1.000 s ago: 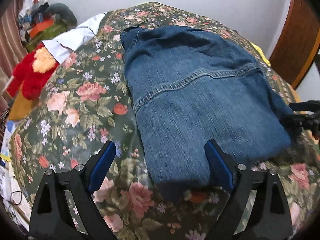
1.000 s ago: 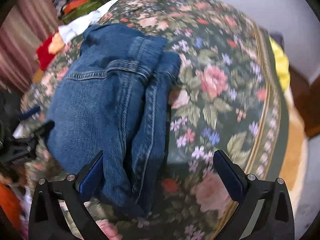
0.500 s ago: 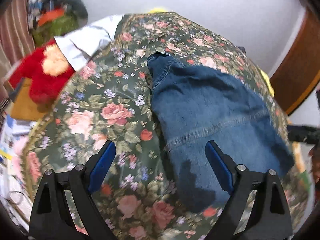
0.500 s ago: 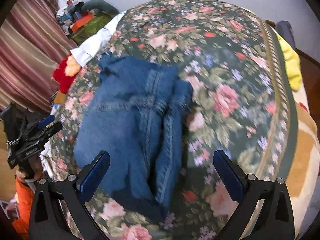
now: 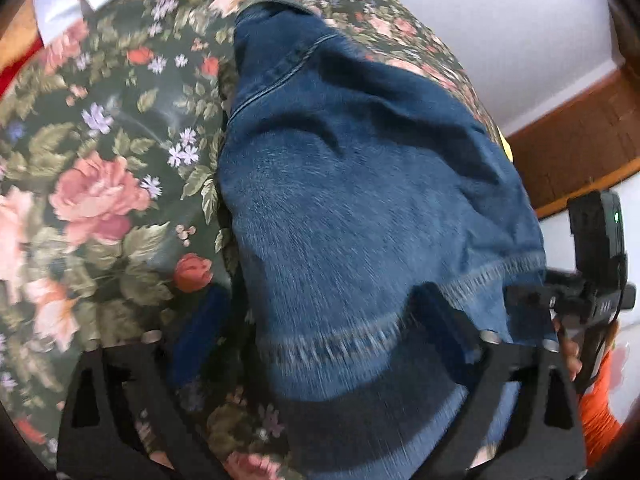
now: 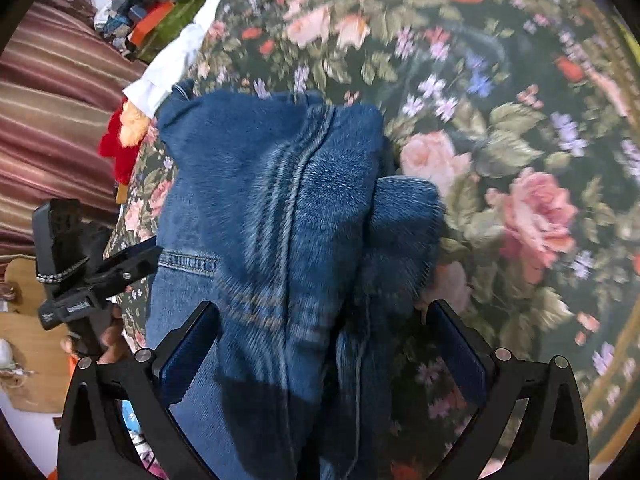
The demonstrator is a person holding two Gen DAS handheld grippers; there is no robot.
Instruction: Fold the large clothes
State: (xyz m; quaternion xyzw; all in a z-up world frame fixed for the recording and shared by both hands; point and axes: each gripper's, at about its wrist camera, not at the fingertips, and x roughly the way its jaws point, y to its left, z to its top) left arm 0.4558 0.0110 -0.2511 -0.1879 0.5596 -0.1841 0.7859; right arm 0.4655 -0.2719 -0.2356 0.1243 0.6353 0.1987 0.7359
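Note:
A folded blue denim garment [image 5: 360,208] lies on a floral bedspread [image 5: 100,184]; it also shows in the right wrist view [image 6: 272,208]. My left gripper [image 5: 320,340] is open, its fingers wide on either side of the garment's near left edge. My right gripper [image 6: 320,344] is open over the near right edge, with denim between its fingers. The left gripper [image 6: 92,276] shows at the garment's left side in the right wrist view. The right gripper [image 5: 588,292] shows at its right side in the left wrist view.
A white cloth [image 6: 172,64] and a red plush toy [image 6: 120,140] lie at the bed's far left. A pile of things [image 6: 136,12] sits by a striped curtain [image 6: 48,120]. A wooden headboard [image 5: 580,144] stands on the right.
Both grippers have come down and forward onto the near edge of the denim garment, which now fills most of each view. Both stay open.

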